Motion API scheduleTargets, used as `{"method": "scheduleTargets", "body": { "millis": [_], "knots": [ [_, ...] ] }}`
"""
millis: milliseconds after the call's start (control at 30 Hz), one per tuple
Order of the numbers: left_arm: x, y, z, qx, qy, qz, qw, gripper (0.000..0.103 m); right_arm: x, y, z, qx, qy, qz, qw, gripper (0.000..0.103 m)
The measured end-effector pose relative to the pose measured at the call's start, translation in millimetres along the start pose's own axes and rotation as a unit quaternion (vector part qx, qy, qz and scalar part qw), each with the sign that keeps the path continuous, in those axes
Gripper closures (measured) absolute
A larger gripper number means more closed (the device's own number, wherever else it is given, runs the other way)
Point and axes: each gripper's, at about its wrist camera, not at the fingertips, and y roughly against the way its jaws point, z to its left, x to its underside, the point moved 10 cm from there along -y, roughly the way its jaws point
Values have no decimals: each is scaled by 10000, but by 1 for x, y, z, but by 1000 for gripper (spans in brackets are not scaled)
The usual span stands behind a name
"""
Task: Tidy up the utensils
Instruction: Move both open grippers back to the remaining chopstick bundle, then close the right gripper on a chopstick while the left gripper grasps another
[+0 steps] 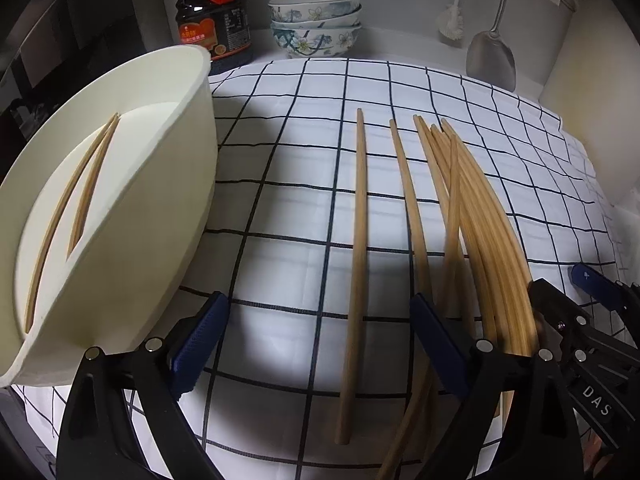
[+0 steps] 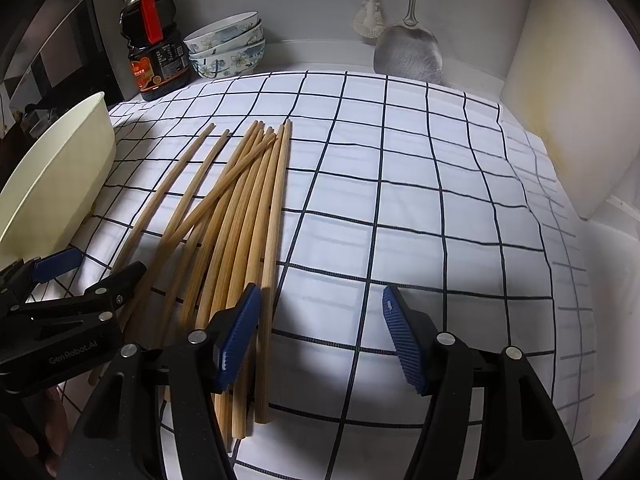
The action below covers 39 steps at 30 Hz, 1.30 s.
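Several wooden chopsticks [image 1: 464,216] lie on a checked cloth [image 1: 304,152]; they also show in the right wrist view [image 2: 240,208]. A cream holder [image 1: 120,208] lies on its side at the left with two chopsticks [image 1: 76,208] inside. My left gripper [image 1: 320,320] is open and empty, low over the cloth, with one loose chopstick [image 1: 358,248] between its fingers. My right gripper [image 2: 320,320] is open and empty just right of the pile; its left finger [image 2: 236,340] overlaps the chopstick ends. The holder [image 2: 60,184] sits at the left in the right wrist view.
At the back stand a dark sauce bottle [image 1: 212,12], stacked floral bowls [image 1: 316,24], a metal spatula [image 1: 492,56] and a white brush [image 1: 452,20]. A wall [image 2: 568,100] rises at the right. The right half of the cloth [image 2: 440,208] holds nothing.
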Motion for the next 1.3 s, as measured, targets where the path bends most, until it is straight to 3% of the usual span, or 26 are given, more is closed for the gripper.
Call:
{"method": "scheduleTargets", "body": {
  "millis": [300, 967, 1067, 1300],
  "knots": [
    [-12, -7, -21, 170, -267, 52, 9995, 18, -2, 0, -16, 112, -86, -21, 9999, 55],
    [-16, -10, -82, 499, -685, 0, 9964, 22, -4, -1, -69, 391, -295, -52, 9988, 55],
    [-17, -9, -86, 504, -708, -29, 9962, 27, -7, -3, -70, 358, -136, -52, 9993, 55],
    [-21, -7, -96, 552, -764, -47, 9955, 50, -14, -13, -62, 68, 196, 10, 9998, 78]
  ]
}}
